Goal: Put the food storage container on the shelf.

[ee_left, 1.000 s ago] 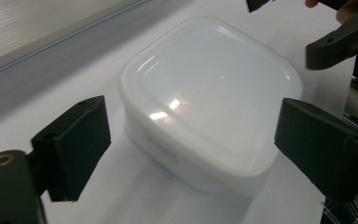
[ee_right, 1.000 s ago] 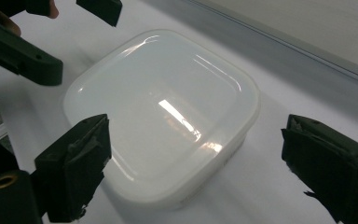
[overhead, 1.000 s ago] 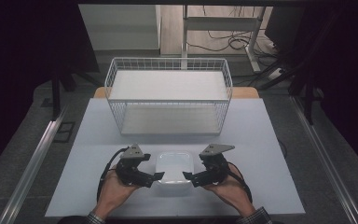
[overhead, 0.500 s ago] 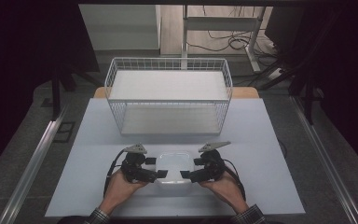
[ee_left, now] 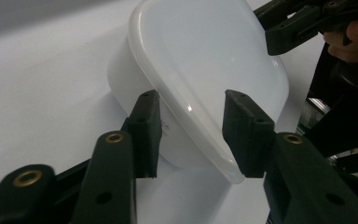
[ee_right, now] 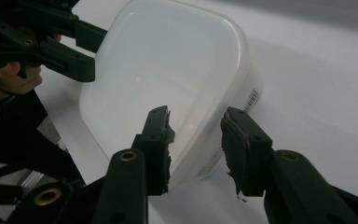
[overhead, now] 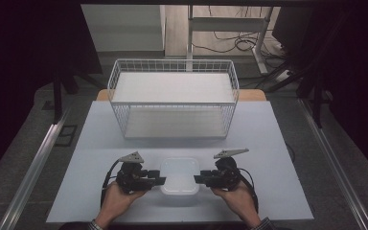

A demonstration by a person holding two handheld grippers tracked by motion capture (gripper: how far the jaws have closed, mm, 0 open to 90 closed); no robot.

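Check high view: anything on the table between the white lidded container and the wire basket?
Nothing. In the high view the table is bare between the white lidded container and the wire basket.

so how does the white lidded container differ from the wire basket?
The container is solid, opaque plastic; the wire basket is an open mesh you can see through. The container is closed with a lid, while the basket is open on top. The container is much smaller and sits nearer the person, the basket farther back. Both are white and rest on the table.
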